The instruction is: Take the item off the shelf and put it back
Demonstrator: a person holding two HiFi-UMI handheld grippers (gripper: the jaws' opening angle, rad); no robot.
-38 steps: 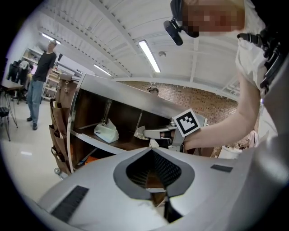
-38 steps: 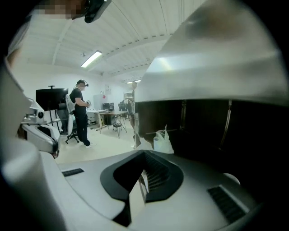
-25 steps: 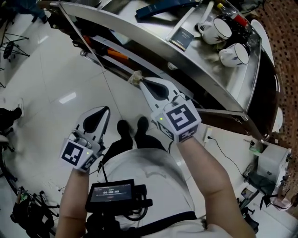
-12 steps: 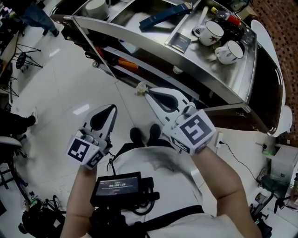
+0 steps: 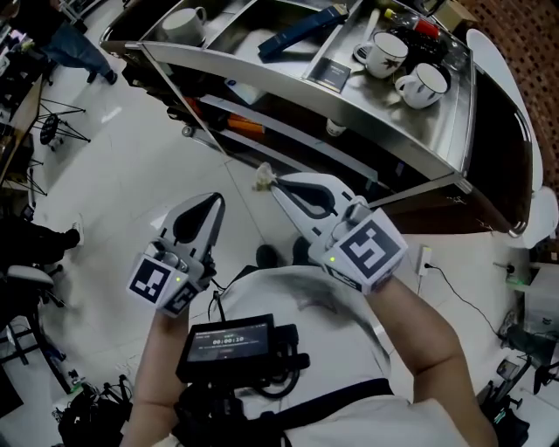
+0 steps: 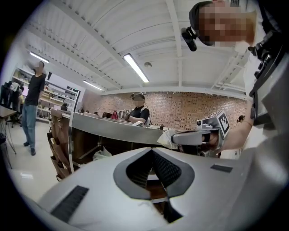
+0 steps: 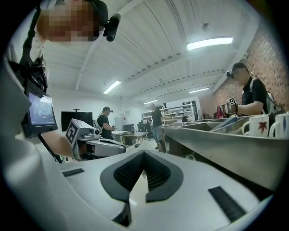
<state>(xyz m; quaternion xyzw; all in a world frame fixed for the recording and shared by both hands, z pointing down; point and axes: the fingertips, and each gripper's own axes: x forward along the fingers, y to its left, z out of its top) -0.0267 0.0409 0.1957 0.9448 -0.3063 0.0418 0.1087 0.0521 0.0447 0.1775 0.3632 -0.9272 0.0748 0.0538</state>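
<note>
Shelf: long stainless-steel rack (image 5: 410, 144) with a tray-like top tier and darker tiers below it.
Item: small pale crumpled wad (image 5: 264, 178), off the shelf. It is pinched at the very tip of the right gripper, just out from the rack's long front edge, above the white tiled floor (image 5: 113, 166).
Right gripper (image 5: 276, 182): jaws closed tight on the wad, nose aimed at the rack's front edge.
Left gripper (image 5: 215, 200): jaws pressed together, pads meeting, nothing between them. It is beside the right gripper, apart from it and well short of the rack.
Top tier: two white ceramic mugs (image 5: 381, 54) toward the right end, and a dark blue flat bar (image 5: 301, 26) lying along the middle.
</note>
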